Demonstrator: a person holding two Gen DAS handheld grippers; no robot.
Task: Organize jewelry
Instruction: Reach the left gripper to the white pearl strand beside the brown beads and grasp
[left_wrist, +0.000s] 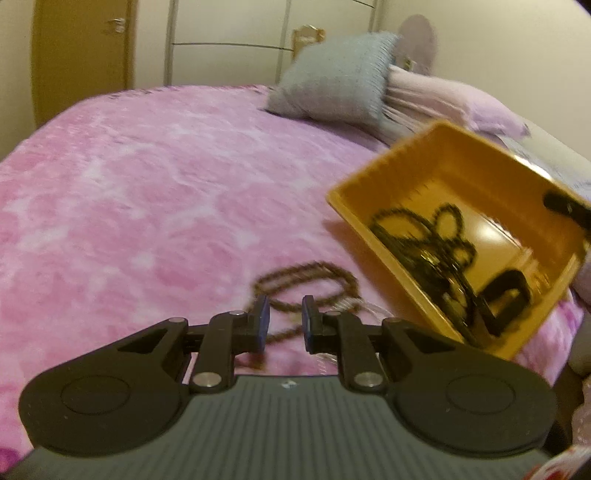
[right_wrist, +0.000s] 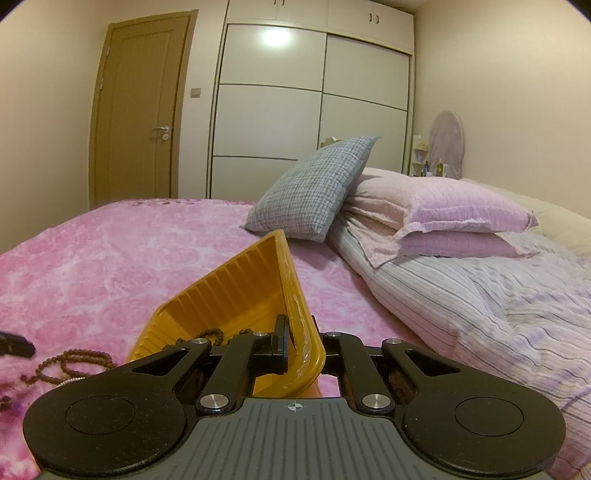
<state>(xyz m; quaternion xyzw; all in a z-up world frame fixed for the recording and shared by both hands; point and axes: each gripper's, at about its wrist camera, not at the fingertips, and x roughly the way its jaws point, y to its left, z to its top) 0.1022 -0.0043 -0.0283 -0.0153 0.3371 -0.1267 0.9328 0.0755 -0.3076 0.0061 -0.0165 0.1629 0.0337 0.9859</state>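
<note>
A brown bead necklace (left_wrist: 306, 284) lies coiled on the pink blanket (left_wrist: 147, 192), with a pale strand (left_wrist: 354, 306) beside it. My left gripper (left_wrist: 284, 325) hovers just over the coil. Its blue pads stand a little apart and open, with nothing pinched between them. A yellow plastic box (left_wrist: 461, 177) is tilted up at the right, with dark bead necklaces (left_wrist: 424, 240) inside. My right gripper (right_wrist: 301, 347) is shut on the yellow box's (right_wrist: 236, 288) near wall. One of its fingers (left_wrist: 508, 295) shows inside the box. The brown necklace (right_wrist: 74, 362) also shows at the lower left of the right wrist view.
A grey checked cushion (right_wrist: 314, 188) and pink pillows (right_wrist: 443, 214) lie at the head of the bed, over a striped sheet (right_wrist: 480, 295). A white wardrobe (right_wrist: 314, 103) and a wooden door (right_wrist: 140, 110) stand behind the bed.
</note>
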